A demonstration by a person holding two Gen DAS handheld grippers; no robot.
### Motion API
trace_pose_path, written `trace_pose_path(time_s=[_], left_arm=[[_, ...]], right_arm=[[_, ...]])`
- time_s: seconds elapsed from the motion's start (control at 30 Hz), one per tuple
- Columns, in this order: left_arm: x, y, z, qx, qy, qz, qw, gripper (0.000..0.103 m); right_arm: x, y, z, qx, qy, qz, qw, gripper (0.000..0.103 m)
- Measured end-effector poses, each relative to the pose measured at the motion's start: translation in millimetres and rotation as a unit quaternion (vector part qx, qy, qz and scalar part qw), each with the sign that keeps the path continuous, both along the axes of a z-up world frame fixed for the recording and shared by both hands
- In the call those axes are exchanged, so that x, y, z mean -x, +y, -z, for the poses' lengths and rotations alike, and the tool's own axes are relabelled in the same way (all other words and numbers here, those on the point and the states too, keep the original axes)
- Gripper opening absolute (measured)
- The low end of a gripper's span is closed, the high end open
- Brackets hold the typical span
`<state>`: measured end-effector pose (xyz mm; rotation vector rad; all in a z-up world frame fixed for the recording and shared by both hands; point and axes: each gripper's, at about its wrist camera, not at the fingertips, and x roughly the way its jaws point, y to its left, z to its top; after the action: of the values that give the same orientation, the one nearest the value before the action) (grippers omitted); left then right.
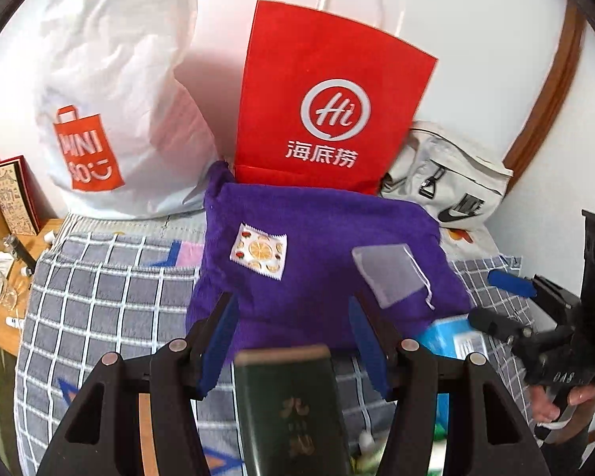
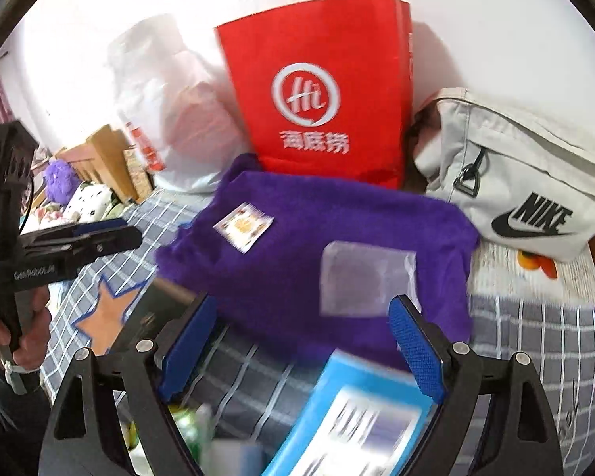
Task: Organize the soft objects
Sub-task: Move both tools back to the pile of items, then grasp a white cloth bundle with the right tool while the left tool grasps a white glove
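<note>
A: We see the bed [image 1: 99, 297] first, under its grey checked cover, with the bags lined up at the wall: a white plastic bag [image 1: 111, 91], a red paper bag [image 1: 329, 95] standing upright, and a pale sling bag [image 2: 527, 182] lying on its side.

B: And the purple towel [image 1: 317, 254] lies folded flat on the cover, just in front of the red bag. Its long axis runs across our view, side to side, with one corner poking up toward the white bag.

A: On it we see a clear pouch [image 1: 388, 273] toward the right and a small fruit-print sachet [image 1: 260, 252] toward the left, apart from each other.

B: Our left gripper [image 1: 293, 325] hangs over the towel's near edge with its fingers parted; nothing is pinched between the blue pads. A dark green box [image 1: 289, 408] sits blurred below it.

A: Our right gripper [image 2: 305, 329] stands spread wide, empty too, over a blurred blue packet [image 2: 361, 416] and the towel's near edge.
</note>
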<state>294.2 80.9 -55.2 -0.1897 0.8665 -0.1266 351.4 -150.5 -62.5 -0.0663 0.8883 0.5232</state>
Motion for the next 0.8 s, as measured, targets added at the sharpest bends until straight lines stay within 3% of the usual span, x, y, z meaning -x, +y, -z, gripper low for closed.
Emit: trace_pose_path(time_s=[0.1, 0.33, 0.47, 0.8], left_arm=[[20.7, -0.2, -1.5, -0.003, -0.003, -0.001, 1.0000, 0.056], [67.8, 10.8, 8.8, -0.010, 0.003, -0.016, 0.9998, 0.056], [86.9, 16.9, 19.8, 0.002, 0.007, -0.028, 0.9996, 0.056], [122.9, 25.1, 37.5, 0.031, 0.017, -0.029, 0.9990, 0.056]], right_arm=[[32.1, 8.1, 0.7, 0.007, -0.004, -0.013, 1.000, 0.088], [100.2, 29.7, 0.1, 0.017, -0.034, -0.060, 0.997, 0.071], [125.4, 49.3, 7.2, 0.053, -0.060, -0.088, 0.993, 0.047], [139.1, 65.0, 46.9, 0.138, -0.049, -0.089, 0.985, 0.045]])
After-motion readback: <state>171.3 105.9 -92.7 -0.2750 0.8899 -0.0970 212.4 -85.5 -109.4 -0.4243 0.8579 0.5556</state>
